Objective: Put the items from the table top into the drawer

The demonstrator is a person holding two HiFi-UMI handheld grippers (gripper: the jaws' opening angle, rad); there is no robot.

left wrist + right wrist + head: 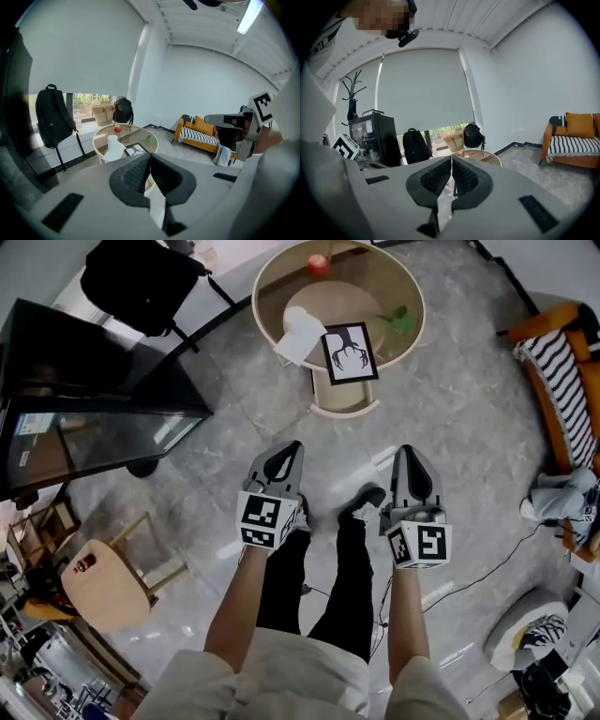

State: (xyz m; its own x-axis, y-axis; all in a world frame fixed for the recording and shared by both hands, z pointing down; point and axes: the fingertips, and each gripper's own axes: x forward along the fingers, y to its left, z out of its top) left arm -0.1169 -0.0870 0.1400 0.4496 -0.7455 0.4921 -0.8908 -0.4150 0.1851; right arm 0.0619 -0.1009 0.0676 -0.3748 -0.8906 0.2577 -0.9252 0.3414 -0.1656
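Both sets of jaws are pressed together on nothing as the left gripper point(291, 451) and right gripper point(410, 456) aim at the round table point(259, 285) well ahead, where the picture frame point(350, 352) lies at the near edge, long axis running toward them.

Round table point(267, 277) ahead of me. On top: red apple point(319, 264) at far edge, white object point(302, 326) centre-left, black-framed picture point(349, 352) flat near front, green item point(401, 321) right.

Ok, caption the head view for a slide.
Left gripper and right gripper, both shut, empty, short of a round table holding a red fruit and picture.
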